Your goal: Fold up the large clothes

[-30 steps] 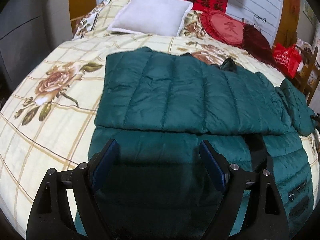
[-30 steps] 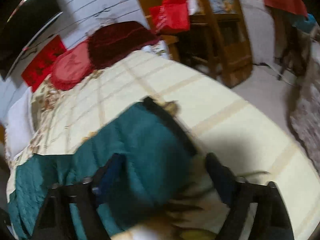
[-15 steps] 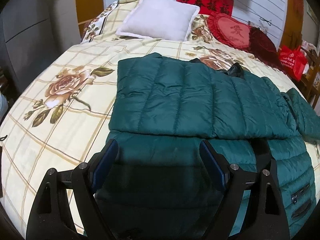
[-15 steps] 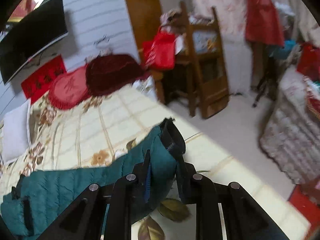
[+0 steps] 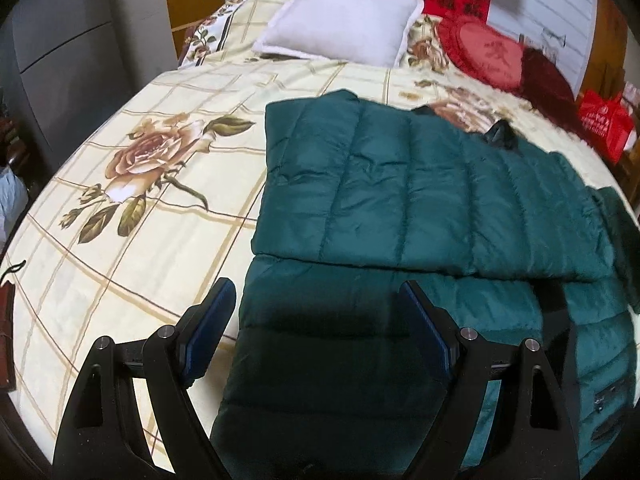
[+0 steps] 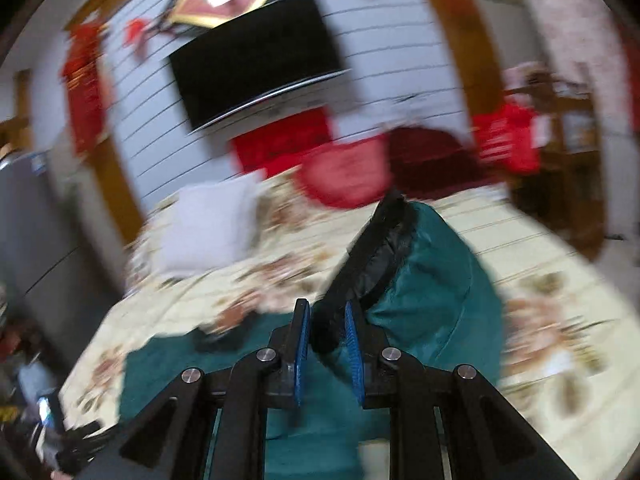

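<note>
We are holding our left gripper [image 5: 316,332] wide open, hovering over the near part of the green jacket [image 5: 420,196], which is lying partly folded on the bed [image 5: 120,208]. Our right gripper [image 6: 327,348] is pinching the jacket's black-edged sleeve [image 6: 420,280], lifting it.

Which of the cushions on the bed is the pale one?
The square white pillow at the head of the bed. The round red cushion and dark maroon cushion beside it are both deep-coloured.
</note>
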`<action>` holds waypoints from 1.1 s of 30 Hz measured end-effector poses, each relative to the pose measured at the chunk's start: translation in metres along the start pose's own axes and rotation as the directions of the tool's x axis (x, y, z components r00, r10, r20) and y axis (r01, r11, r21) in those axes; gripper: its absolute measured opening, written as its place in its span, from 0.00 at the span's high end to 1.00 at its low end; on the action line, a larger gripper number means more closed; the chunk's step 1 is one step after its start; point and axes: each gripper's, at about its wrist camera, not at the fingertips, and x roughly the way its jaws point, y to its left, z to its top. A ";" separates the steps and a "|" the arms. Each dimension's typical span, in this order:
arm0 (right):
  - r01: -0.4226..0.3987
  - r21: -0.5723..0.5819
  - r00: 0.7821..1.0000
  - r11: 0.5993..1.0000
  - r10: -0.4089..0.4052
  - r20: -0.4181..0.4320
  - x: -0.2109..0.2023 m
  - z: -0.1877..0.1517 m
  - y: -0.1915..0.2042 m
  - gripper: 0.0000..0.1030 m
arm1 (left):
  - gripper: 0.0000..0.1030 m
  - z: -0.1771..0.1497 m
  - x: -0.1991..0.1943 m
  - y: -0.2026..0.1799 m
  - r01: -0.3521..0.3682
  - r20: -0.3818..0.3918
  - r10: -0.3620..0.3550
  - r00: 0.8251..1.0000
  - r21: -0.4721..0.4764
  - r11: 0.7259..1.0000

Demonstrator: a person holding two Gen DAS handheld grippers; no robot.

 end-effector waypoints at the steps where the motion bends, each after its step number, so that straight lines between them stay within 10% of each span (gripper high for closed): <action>1: -0.046 -0.013 0.999 0.999 0.046 -0.019 0.014 -0.014 0.019 0.84 | 0.19 0.001 0.001 -0.001 -0.004 -0.001 0.004 1.000 0.002 1.000; 7: -0.264 -0.118 0.956 0.957 0.244 -0.163 0.083 -0.081 0.101 0.84 | 0.19 0.004 0.008 -0.008 -0.020 -0.016 0.021 1.000 0.028 0.999; 13: -0.020 -0.208 0.993 0.978 -0.005 -0.117 0.082 -0.079 0.087 0.83 | 0.19 0.006 0.009 -0.018 -0.010 -0.014 0.011 1.000 0.056 0.998; 17: 0.231 -0.227 0.971 0.946 -0.237 -0.003 0.068 -0.063 0.044 0.12 | 0.19 0.002 0.013 -0.018 0.013 -0.044 -0.011 0.999 0.045 0.999; 29: 0.273 -0.266 0.896 0.924 -0.345 -0.279 0.127 -0.075 -0.049 0.12 | 0.19 0.002 0.017 -0.019 0.007 -0.053 -0.004 0.999 0.049 0.999; 33: 0.205 -0.061 0.943 0.977 -0.214 -0.255 0.117 -0.064 -0.073 0.49 | 0.19 0.002 0.017 -0.020 0.007 -0.054 -0.004 0.999 0.050 0.999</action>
